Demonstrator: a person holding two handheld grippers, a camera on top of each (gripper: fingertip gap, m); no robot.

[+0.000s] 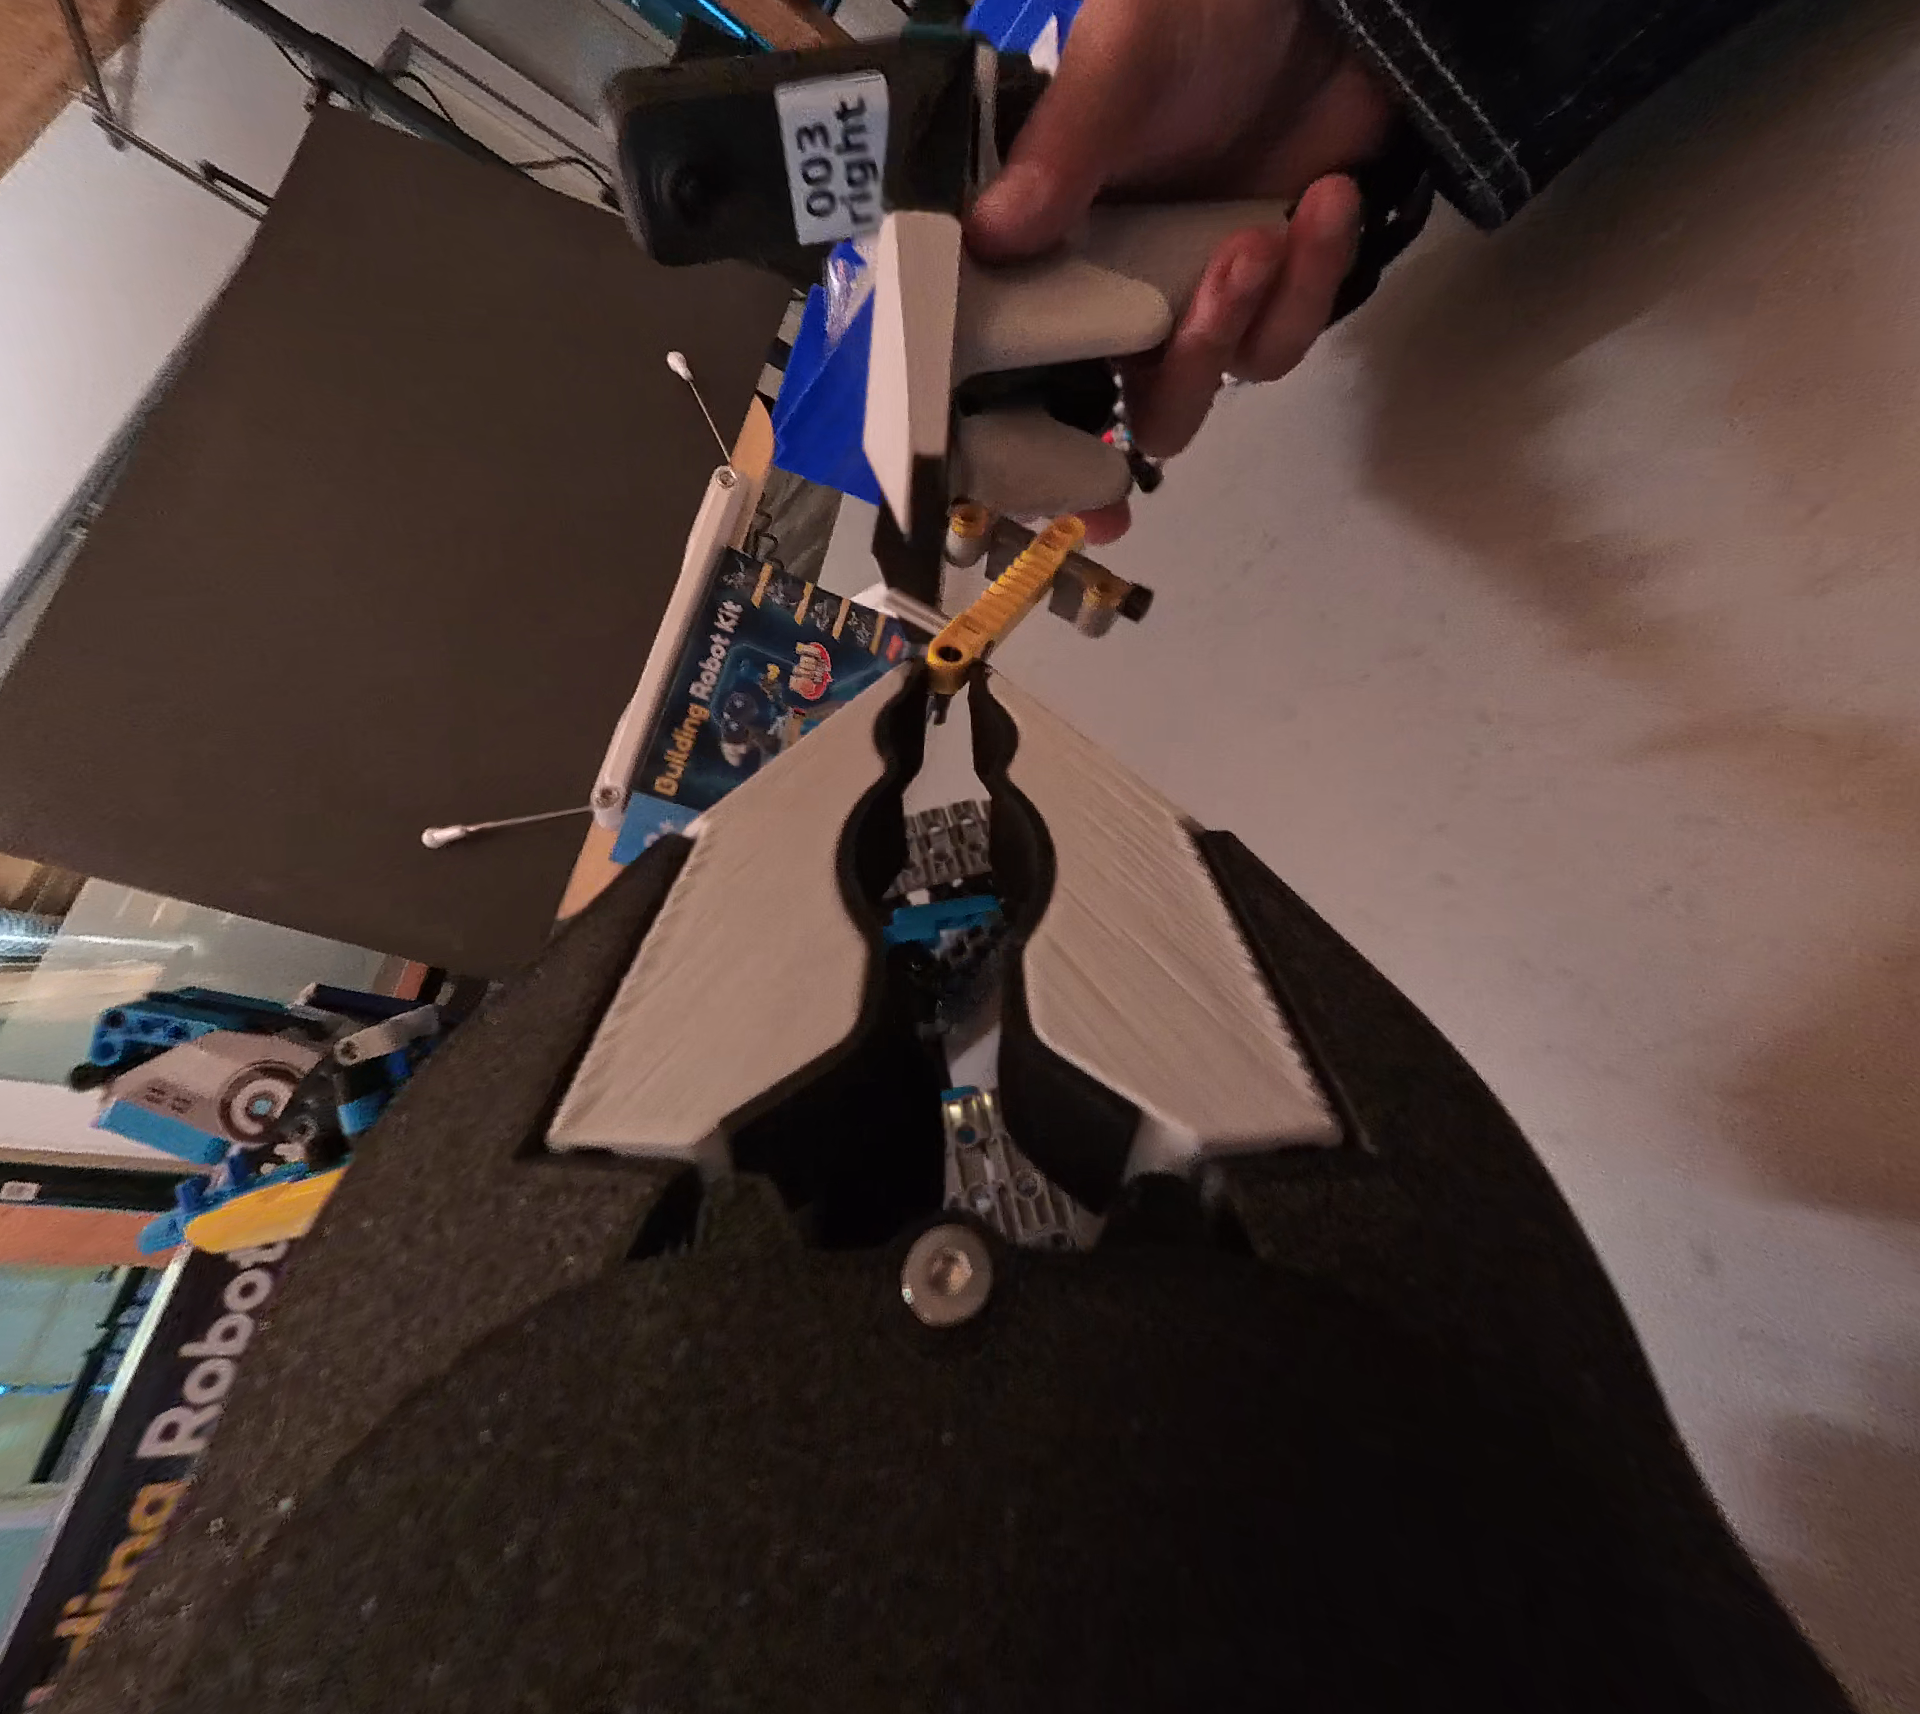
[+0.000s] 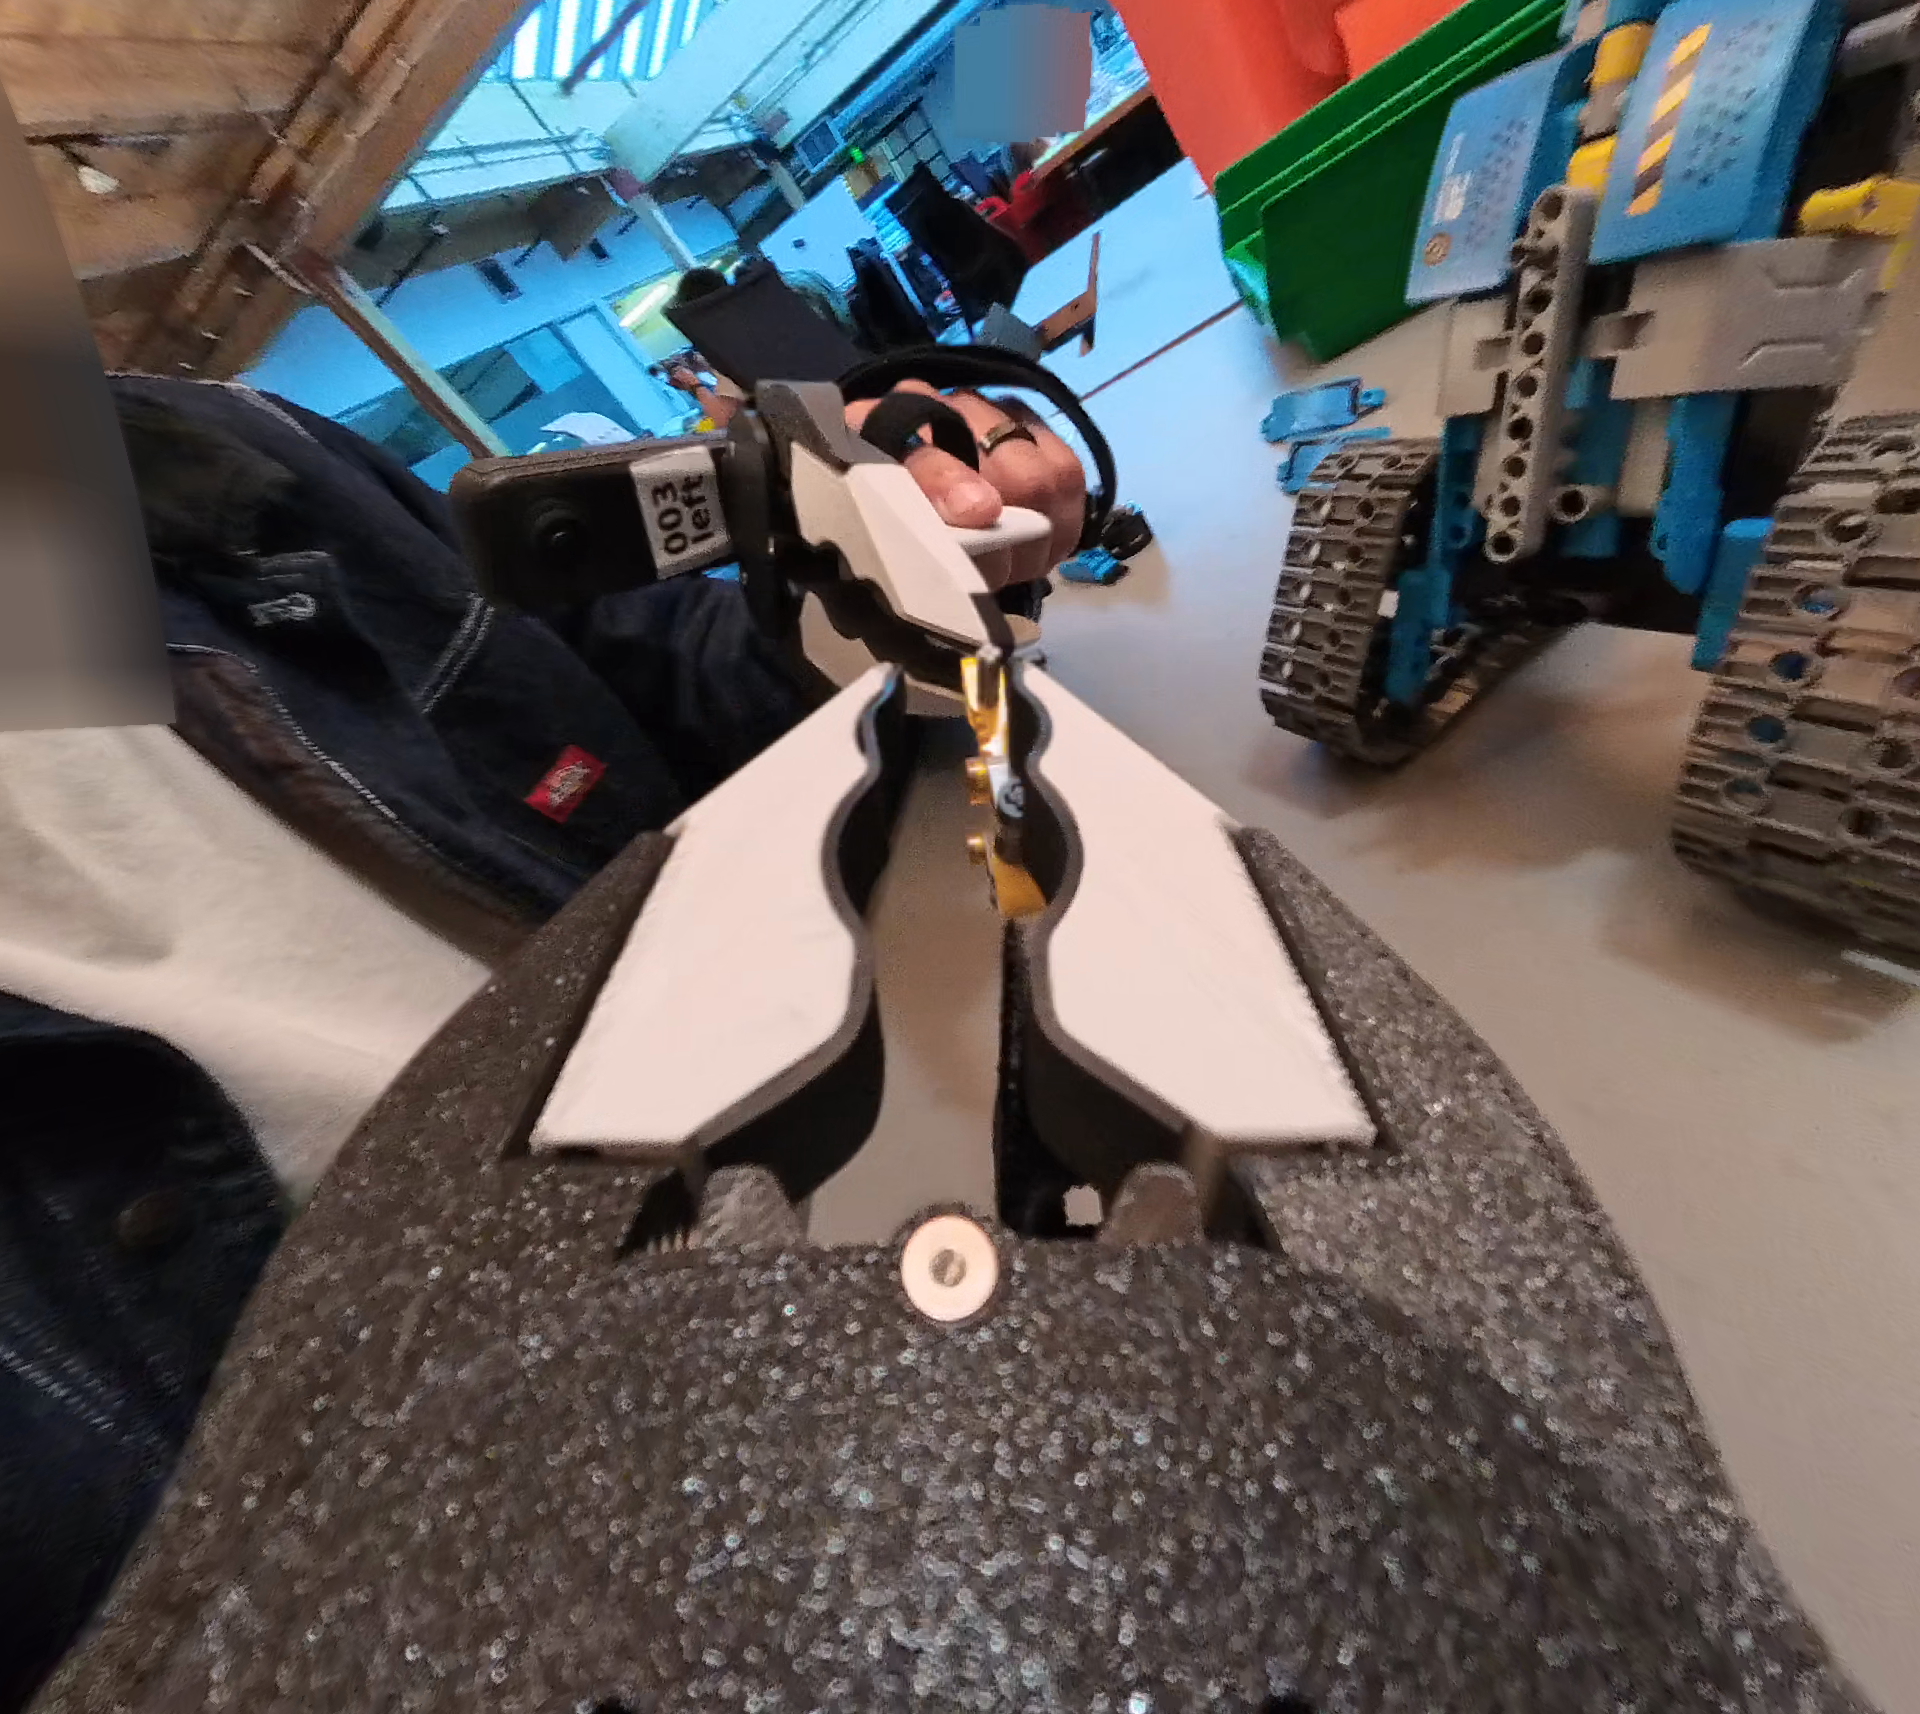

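Left wrist view: my left hand-held gripper was clenched on the round end of a yellow toothed beam, its tips meeting there. The beam's far end was joined to a grey rod assembly near my right hand-held gripper. A kit box lay past the tips at the tabletop edge.

Right wrist view: my right hand-held gripper was nearly closed around the same yellow beam, which ran down between the fingers; I could not tell how firmly it gripped. The left hand-held gripper pinched the beam's top. A blue and grey tracked robot model stood on the tabletop to the right, with green bins behind.
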